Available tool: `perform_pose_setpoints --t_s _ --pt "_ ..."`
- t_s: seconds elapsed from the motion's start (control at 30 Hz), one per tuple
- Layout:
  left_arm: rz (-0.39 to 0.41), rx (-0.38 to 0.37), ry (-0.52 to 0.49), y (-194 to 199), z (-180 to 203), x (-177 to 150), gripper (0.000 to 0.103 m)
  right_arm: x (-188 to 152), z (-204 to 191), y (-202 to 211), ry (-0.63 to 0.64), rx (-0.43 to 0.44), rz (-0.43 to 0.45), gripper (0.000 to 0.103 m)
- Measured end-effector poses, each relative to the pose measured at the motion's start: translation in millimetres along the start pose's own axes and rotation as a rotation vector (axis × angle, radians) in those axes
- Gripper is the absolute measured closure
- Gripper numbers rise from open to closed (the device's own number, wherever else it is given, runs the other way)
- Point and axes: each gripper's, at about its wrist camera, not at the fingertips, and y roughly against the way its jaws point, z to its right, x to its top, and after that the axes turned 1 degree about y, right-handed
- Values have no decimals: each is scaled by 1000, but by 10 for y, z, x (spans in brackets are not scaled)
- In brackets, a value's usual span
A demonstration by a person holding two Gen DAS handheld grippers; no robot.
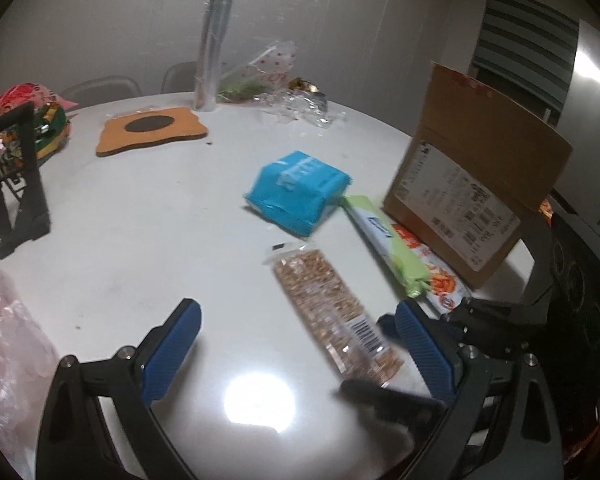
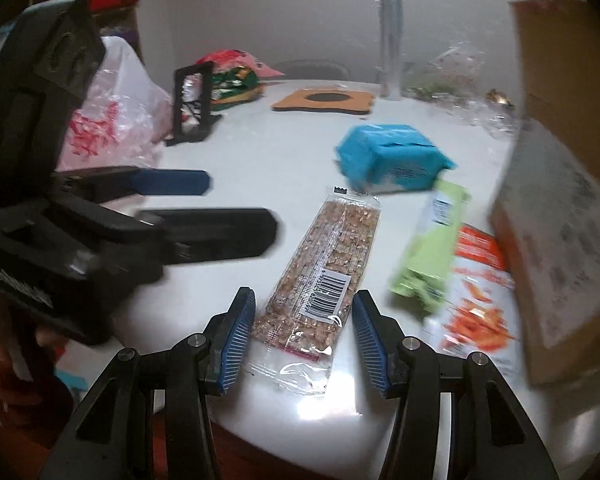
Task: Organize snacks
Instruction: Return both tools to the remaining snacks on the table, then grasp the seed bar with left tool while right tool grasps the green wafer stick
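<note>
White and glossy, the round table (image 1: 148, 248) carries four loose snacks in a cluster, one box, one stand, one mat and one tube. Nearest lies the one clear-wrapped grain bar (image 2: 323, 264), flat on the tabletop, its brown puffed squares showing through the film, a barcode label across its near half and an empty transparent flap at the near end. The right gripper (image 2: 303, 334) straddles that near end, blue pads standing apart on either side with a gap to the wrapper, nothing gripped. The left gripper (image 1: 298, 344) hangs wide open just left of the bar, one blue pad over bare table, the other by the bar's barcode end. Beside the bar to the right sit one pale green pack (image 2: 427, 256) and one white-and-orange pouch (image 2: 475, 304), the green one overlapping the pouch. Beyond them one blue packet (image 1: 300, 192) rests near the table's middle. One cardboard box (image 1: 471, 196) stands at the right edge with a printed label on its side and a flap up. Farther back are one black stand (image 1: 16, 184), one pile of red and green bags (image 1: 40, 120), one orange mat (image 1: 152, 130) with a dark oval, one upright silvery tube (image 1: 214, 44) and crumpled clear wrapping (image 1: 296, 108).
</note>
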Motion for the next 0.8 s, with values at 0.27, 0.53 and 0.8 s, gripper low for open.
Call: perform_pose_setpoints --t_s 0.27,0.53,0.8 --pt "-5 69 40 36 -268 15 6 170 -296 -202 25 148 -5 44" --pt "-50 37 17 -163 -96 -53 11 106 -30 219 36 21 26 44" --pt "-73 75 -49 -321 146 -91 38 -19 201 310 34 -148 17 44"
